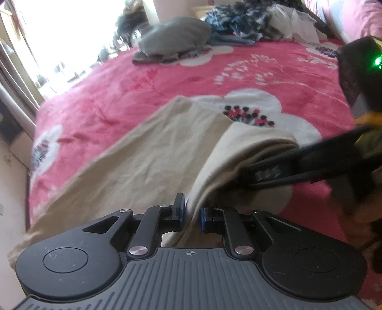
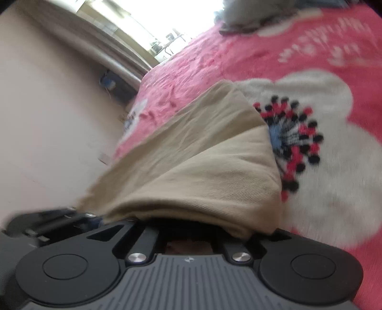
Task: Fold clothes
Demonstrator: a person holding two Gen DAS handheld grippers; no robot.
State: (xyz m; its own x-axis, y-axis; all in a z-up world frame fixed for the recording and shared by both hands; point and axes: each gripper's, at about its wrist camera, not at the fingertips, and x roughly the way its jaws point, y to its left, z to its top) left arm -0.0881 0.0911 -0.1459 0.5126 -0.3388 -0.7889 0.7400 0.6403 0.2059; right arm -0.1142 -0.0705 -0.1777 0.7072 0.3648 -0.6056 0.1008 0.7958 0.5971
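A beige garment (image 1: 133, 164) lies on the pink flowered bed cover (image 1: 167, 81), its near right part lifted into a fold. My left gripper (image 1: 192, 214) is shut on the garment's near edge, cloth pinched between the blue pads (image 1: 181, 209). My right gripper (image 1: 250, 176) comes in from the right and is shut on the same raised fold. In the right wrist view the beige garment (image 2: 191, 162) drapes over the gripper and hides its fingers; the left gripper (image 2: 59, 221) shows at the lower left.
A grey folded garment (image 1: 172, 38) and a heap of patterned and white clothes (image 1: 257, 21) lie at the far end of the bed. The bed's left edge (image 1: 35, 133) drops to a pale floor (image 1: 12, 190). A bright window is at the far left.
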